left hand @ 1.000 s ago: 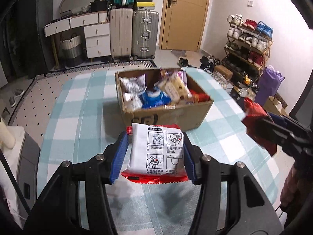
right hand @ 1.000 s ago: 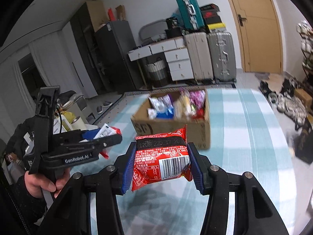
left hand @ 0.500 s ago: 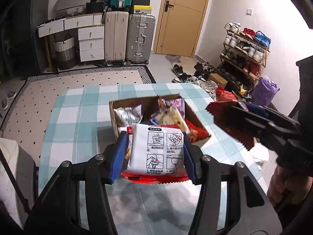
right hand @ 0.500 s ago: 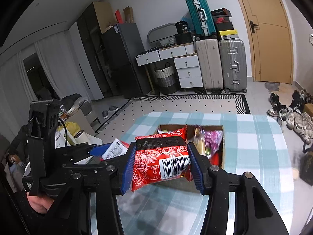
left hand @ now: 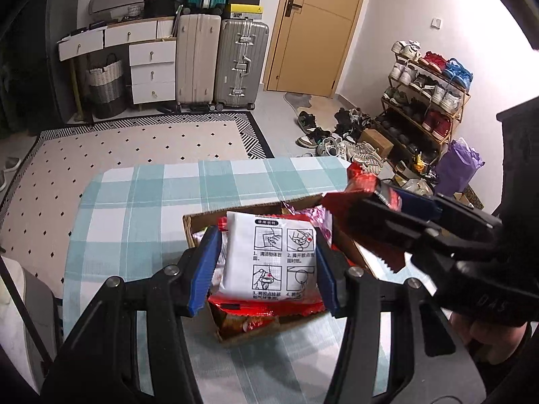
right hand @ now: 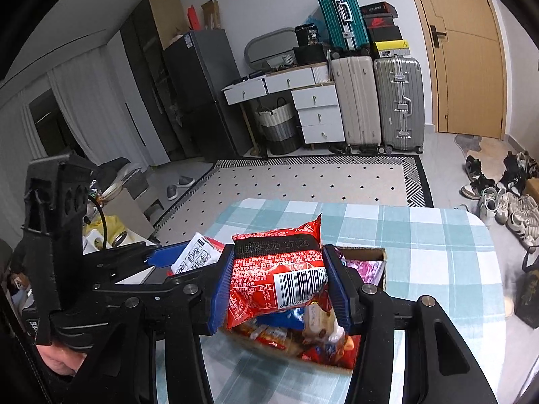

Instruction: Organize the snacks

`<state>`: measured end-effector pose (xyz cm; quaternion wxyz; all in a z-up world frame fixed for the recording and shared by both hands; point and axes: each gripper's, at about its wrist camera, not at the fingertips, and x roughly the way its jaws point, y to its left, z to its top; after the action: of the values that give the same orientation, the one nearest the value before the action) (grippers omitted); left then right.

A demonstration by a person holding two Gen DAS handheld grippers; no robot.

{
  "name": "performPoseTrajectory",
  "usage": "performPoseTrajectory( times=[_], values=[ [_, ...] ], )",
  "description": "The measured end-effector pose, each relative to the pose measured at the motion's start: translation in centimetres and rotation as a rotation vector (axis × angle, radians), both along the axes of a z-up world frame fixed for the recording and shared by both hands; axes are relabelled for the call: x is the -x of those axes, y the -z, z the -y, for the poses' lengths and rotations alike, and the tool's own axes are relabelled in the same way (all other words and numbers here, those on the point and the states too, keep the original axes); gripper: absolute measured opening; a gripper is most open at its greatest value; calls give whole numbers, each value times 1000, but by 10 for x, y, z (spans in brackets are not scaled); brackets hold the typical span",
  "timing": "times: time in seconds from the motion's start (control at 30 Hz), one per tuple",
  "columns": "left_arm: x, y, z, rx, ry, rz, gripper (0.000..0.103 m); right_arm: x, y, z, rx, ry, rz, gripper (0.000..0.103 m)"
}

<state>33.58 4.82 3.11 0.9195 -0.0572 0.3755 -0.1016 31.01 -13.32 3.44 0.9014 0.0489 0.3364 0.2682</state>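
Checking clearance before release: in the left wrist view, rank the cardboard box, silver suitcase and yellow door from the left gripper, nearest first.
From the left gripper:
1. Cardboard box, directly below the fingers.
2. Silver suitcase, across the rug, centre.
3. Yellow door, behind and right of it.

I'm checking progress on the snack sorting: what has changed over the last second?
Both tools have carried their packets forward and over the cardboard box: the left tool with the white-faced packet, the right tool with the red barcode packet. A second ago the box lay ahead of them. Both grips stayed shut; nothing was released. The box remains on the checked tablecloth.
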Motion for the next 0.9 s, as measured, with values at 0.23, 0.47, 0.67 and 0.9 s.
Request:
performPoseTrajectory(
  times=[0.23, 0.47, 0.67, 0.9],
  values=[
    [-35, 29, -5, 21, 6, -66, 50, -23, 23, -8, 57, 51, -16, 51],
    [-57, 61, -8, 35, 9, -109, 50, -35, 44, -14, 96, 51, -25, 52],
    [-71, 86, -11, 52, 15, -190, 71, -44, 59, -11, 103, 60, -47, 65],
    [-61, 85, -13, 49, 17, -168, 78, -32, 52, 13, 67, 100, -37, 73]
  ],
)
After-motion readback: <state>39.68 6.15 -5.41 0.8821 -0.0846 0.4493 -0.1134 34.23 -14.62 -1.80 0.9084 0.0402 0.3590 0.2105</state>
